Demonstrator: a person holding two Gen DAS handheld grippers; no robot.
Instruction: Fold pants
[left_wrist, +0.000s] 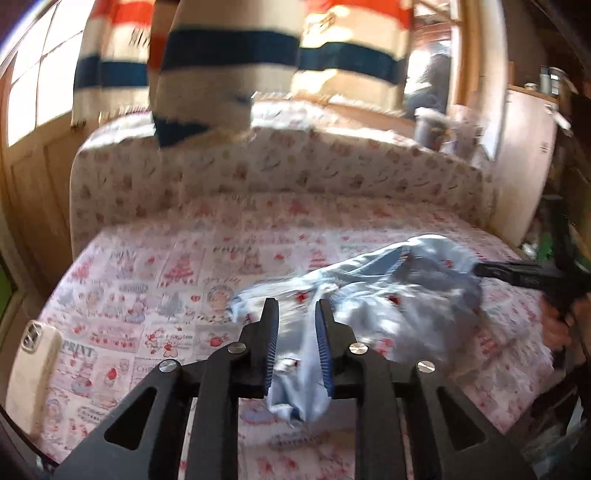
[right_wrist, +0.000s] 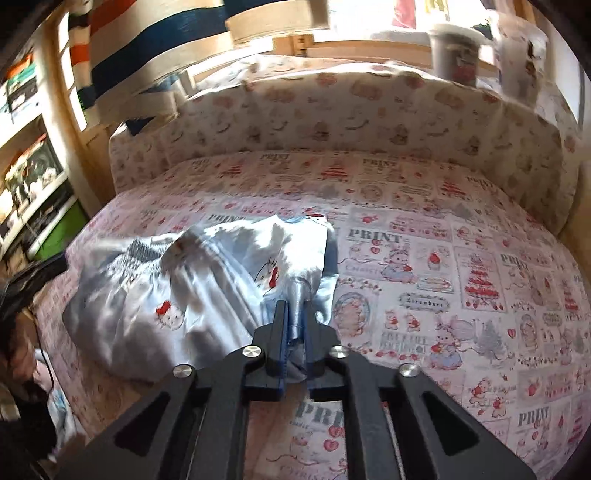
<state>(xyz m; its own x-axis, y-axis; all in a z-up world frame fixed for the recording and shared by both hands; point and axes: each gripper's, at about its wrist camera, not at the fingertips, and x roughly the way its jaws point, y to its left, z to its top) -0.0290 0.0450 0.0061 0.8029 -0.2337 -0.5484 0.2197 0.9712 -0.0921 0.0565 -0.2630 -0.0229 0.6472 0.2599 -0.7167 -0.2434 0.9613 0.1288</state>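
The pale blue pants (left_wrist: 369, 295), satin-like and dotted with small red and white cartoon figures, are seen bunched on a bed sheet (left_wrist: 155, 280) printed with pink and red patchwork pictures. In the left wrist view the heap is spread from the picture's centre toward three o'clock, its gathered elastic waistband (left_wrist: 397, 258) turned up near the far end. A strip of the fabric is lifted off the sheet and hung between the fingers of the left gripper (left_wrist: 295, 308); the jaws are set narrowly apart, the cloth is pressed against the right-hand blue pad, and a slim gap is left beside the other pad, so a firm pinch cannot be confirmed from this view.

In the right wrist view the pants (right_wrist: 192, 295) are spread from the centre toward nine o'clock, and a bunched corner is clamped tightly between the nearly closed fingers of the right gripper (right_wrist: 295, 314), with the fabric drawn taut up into the jaws. The right gripper (left_wrist: 517, 271) is also seen at three o'clock in the left view, at the far edge of the heap.

A padded headboard (right_wrist: 369, 107) in a paler matching print is stood at twelve o'clock, a striped cream, blue and orange cloth (left_wrist: 207, 66) is hung above it, and a white phone (left_wrist: 35, 354) is laid at eight o'clock on the sheet
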